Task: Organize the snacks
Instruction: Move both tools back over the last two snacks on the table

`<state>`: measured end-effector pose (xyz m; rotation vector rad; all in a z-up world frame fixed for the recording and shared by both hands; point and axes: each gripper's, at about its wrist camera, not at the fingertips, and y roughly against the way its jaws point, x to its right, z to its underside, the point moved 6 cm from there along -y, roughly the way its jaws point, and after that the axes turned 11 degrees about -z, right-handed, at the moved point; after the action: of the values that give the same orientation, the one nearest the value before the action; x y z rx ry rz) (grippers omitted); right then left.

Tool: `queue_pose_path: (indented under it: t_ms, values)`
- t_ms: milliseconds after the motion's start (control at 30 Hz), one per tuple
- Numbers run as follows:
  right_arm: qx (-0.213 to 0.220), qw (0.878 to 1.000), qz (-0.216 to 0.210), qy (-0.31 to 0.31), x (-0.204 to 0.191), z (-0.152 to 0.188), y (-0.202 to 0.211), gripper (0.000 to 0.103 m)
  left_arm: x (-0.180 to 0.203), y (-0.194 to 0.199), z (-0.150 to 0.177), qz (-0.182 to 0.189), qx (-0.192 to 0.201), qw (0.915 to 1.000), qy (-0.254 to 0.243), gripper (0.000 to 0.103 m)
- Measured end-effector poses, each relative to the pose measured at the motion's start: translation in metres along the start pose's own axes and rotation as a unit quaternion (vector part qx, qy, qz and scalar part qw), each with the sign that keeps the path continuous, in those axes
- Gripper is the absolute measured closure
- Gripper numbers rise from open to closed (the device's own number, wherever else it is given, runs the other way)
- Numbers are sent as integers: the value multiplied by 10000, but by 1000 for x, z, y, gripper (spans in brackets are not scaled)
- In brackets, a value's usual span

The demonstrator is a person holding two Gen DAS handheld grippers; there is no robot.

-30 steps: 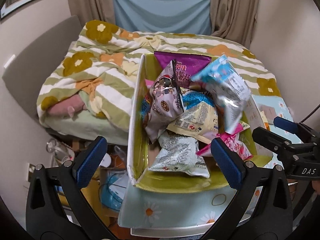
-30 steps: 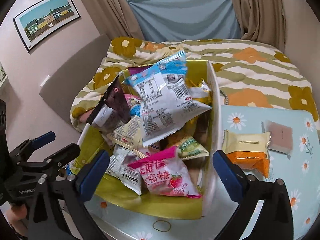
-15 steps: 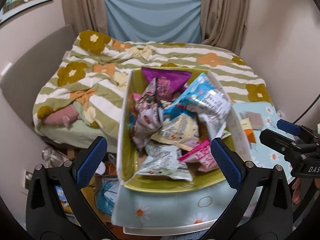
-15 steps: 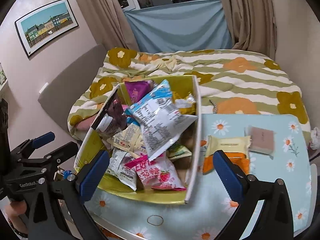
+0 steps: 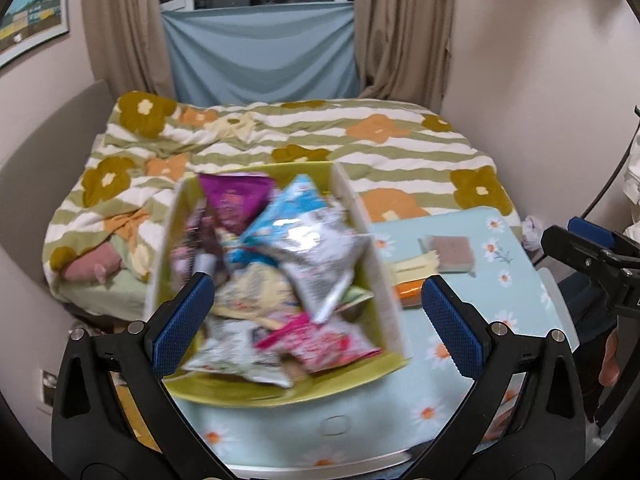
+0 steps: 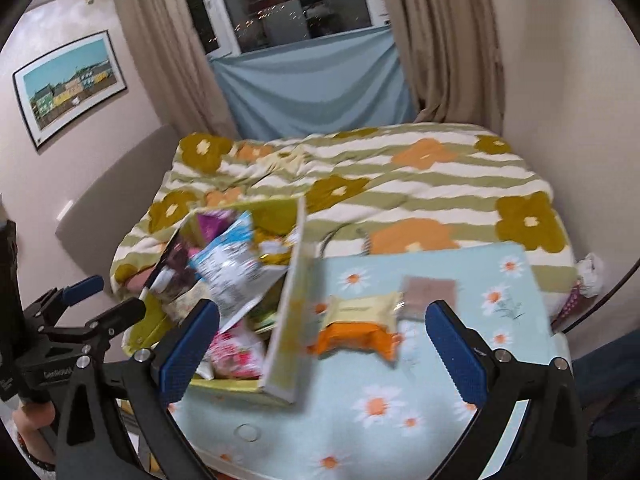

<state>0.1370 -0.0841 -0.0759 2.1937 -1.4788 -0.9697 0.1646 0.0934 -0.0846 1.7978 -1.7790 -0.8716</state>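
Observation:
A green box [image 5: 352, 200] with white outer walls stands on the left of a daisy-print table [image 5: 460, 400], heaped with several snack bags; a blue-and-silver bag [image 5: 316, 248] lies on top. It also shows in the right wrist view [image 6: 288, 320]. To its right lie a yellow-and-orange snack pack [image 6: 360, 320] and a brown packet [image 6: 428, 292]. My left gripper [image 5: 316, 328] is open and empty, held back above the box's near end. My right gripper [image 6: 324, 344] is open and empty, above the orange pack.
A bed with a striped flower quilt [image 5: 320, 140] lies behind the table. Curtains and a blue cloth [image 5: 260, 52] hang at the window. Walls close in on the right. The table's front edge [image 5: 320, 460] is close to me.
Both grippers have pulled back and risen from the box, so the box looks smaller and more of the table and room shows. The right view has shifted right toward the loose packs.

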Motion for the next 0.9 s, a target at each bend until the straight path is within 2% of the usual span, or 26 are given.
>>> queue_pose_path:
  t_ms: [167,467,700,900]
  values:
    - [-16,9999,115,93,43,-13,16,0,54,-7,-7,-8,-99,9999,-113,0]
    - [-331,9991,-167,181,110,-18,9,0,132,-42,-3,-211,-555,9981,-155,0]
    - [-764,9941,-581,506,158,-17,-22,0,171,-92,6,-486,-932,9944,-124,0]
    - [-1224,9815,-1007,1073,185,-9,-62,0,184,-137,20,-759,-1191,9900,-15,0]
